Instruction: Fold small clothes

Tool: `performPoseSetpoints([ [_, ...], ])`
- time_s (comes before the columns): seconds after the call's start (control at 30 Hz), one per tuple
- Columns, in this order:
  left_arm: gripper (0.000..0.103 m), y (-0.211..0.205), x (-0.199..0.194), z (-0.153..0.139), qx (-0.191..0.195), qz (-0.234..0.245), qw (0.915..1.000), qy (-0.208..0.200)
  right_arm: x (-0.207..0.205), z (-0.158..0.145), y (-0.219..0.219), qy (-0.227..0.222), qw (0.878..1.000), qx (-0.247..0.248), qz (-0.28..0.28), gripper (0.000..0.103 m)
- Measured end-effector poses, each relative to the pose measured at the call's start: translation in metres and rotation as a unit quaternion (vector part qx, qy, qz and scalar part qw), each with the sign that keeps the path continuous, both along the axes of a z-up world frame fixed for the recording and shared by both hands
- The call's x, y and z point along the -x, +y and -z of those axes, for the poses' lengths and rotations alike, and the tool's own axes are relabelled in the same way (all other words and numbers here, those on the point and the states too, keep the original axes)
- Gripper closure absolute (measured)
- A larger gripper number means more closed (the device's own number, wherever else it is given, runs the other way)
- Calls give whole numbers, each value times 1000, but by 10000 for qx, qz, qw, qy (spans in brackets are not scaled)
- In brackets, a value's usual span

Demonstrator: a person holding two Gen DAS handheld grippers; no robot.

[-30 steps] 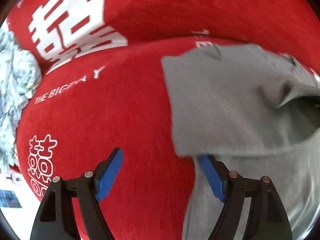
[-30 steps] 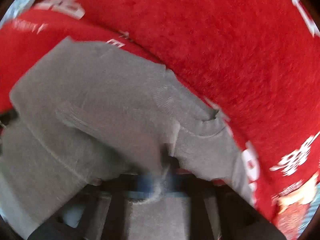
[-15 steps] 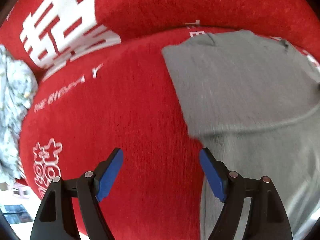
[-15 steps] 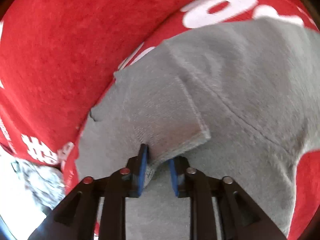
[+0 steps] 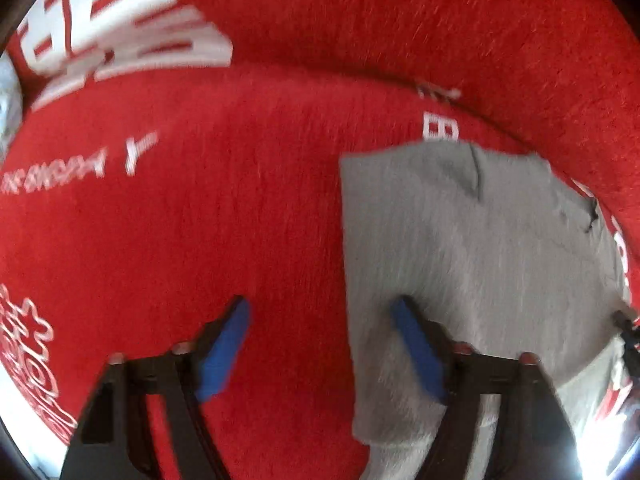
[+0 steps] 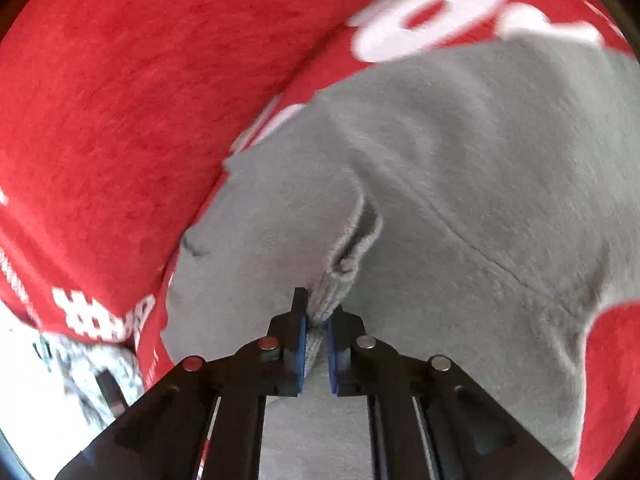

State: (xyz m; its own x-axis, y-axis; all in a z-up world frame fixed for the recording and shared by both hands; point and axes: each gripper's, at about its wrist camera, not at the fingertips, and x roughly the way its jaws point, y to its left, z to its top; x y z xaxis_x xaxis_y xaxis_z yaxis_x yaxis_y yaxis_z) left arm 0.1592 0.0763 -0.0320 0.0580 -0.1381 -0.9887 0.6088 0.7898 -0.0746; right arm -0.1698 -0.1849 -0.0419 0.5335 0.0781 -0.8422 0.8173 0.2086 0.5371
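Note:
A small grey garment [image 5: 472, 248] lies on a red plush cover [image 5: 200, 220] with white lettering. My left gripper [image 5: 320, 348] is open and empty; its right blue pad sits over the garment's left edge and its left pad over the red cover. In the right wrist view the same grey garment [image 6: 460, 168] fills the middle and right. My right gripper [image 6: 316, 332] is shut on a pinched, bunched fold of the grey fabric [image 6: 340, 276], which rises from between the blue pads.
A pale patterned cloth [image 6: 80, 368] lies at the lower left of the right wrist view, beyond the red cover's edge. The red cover [image 6: 120, 100] rises into a padded back behind the garment.
My right gripper has closed tighter on the grey fold, now bunched narrow. My left gripper has moved right, its right pad now over the garment's edge. The folded layer has settled flat.

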Motion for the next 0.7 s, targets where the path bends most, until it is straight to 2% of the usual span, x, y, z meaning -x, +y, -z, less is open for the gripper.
performPoseSetpoints([
  [0.03, 64, -2, 0, -3, 10, 30, 9999, -95, -5, -8, -2, 7, 9995, 234, -197, 94],
  [0.1, 64, -5, 1, -6, -174, 68, 9987, -472, -11, -15, -8, 98, 9976, 536, -429, 94],
  [0.17, 61, -4, 0, -8, -419, 8, 9959, -799, -10, -11, -14, 505, 9947, 757, -483, 94],
  [0.2, 60, -1, 0, -9, -481, -26, 9954, -832, -7, -4, -17, 824, 9920, 825, -475, 94],
  [0.27, 57, 10, 1, -16, -420, -31, 9961, -771, 9, 6, -23, 1050, 9917, 690, -274, 90],
  [0.33, 31, 22, 7, -28, -311, 60, 9959, -848, 27, 8, -25, 724, 9963, 457, 84, 86],
  [0.37, 30, 25, 11, -32, -252, 95, 9958, -877, 34, 8, -24, 655, 9970, 352, 200, 84],
  [0.43, 30, 29, 16, -43, -60, 216, 9964, -814, 41, 7, -19, 537, 9980, 214, 274, 68],
  [0.5, 30, 28, 22, -48, 34, 318, 9966, -762, 44, 1, -11, 528, 9980, 211, 289, 61],
  [0.63, 30, 8, 40, -42, -86, 620, 9949, -791, 40, -1, -2, 266, 9990, -6, 368, 59],
  [0.7, 30, 2, 49, -30, -316, 721, 9930, -882, 36, 3, -3, 436, 9982, -14, 418, 60],
])
